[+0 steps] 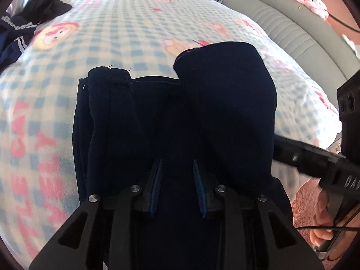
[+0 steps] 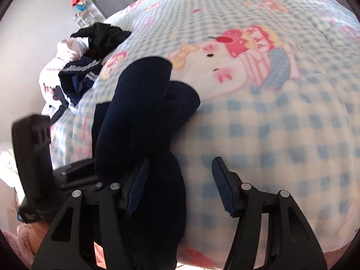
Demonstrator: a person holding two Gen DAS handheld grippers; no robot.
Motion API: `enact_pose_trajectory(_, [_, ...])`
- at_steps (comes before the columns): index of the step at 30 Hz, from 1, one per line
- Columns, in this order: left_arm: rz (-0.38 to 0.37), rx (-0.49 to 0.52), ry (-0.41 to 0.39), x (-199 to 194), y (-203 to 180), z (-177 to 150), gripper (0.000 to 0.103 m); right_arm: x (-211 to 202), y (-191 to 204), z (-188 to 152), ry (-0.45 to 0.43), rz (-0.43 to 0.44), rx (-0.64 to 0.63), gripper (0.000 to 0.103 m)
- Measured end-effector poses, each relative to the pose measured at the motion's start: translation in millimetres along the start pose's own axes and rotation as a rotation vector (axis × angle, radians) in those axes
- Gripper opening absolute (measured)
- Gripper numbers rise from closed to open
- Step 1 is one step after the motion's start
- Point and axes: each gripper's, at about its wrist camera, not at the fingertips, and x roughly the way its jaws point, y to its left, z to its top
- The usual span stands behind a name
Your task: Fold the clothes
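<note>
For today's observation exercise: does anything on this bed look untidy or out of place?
Yes. The navy garment is folded unevenly, one flap bulging up at its right. A heap of unfolded clothes sits crumpled at the blanket's far edge.

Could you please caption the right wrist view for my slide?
Open right gripper beside a navy garment on a checked blanket.

Both wrist views look closely along their fingers, sharing the bedspread (image 1: 126,22).

Left gripper (image 1: 177,186) holds its blue pads (image 1: 156,186) moderately apart; right gripper (image 2: 182,184) stands spread wide, close beside the left one's right
</note>
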Motion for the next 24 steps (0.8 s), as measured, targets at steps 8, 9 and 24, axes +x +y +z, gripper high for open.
enact_pose_trajectory(8, [-0.095, -0.113, -0.245, -59.9, 7.4, 1.0, 0.032, 2.7, 2.8, 26.8, -0.049, 0.042, 0.045, 0.060])
enact_pose_trajectory(9, [-0.118, -0.139, -0.291, -71.4, 10.0, 1.4, 0.039, 3.5, 6.6, 26.9, -0.043, 0.064, 0.034, 0.060])
enact_pose_trajectory(24, [-0.234, -0.177, -0.151, -47.7, 20.6, -10.9, 0.041, 12.6, 28.8, 12.1, 0.023, 0.124, -0.073, 0.071])
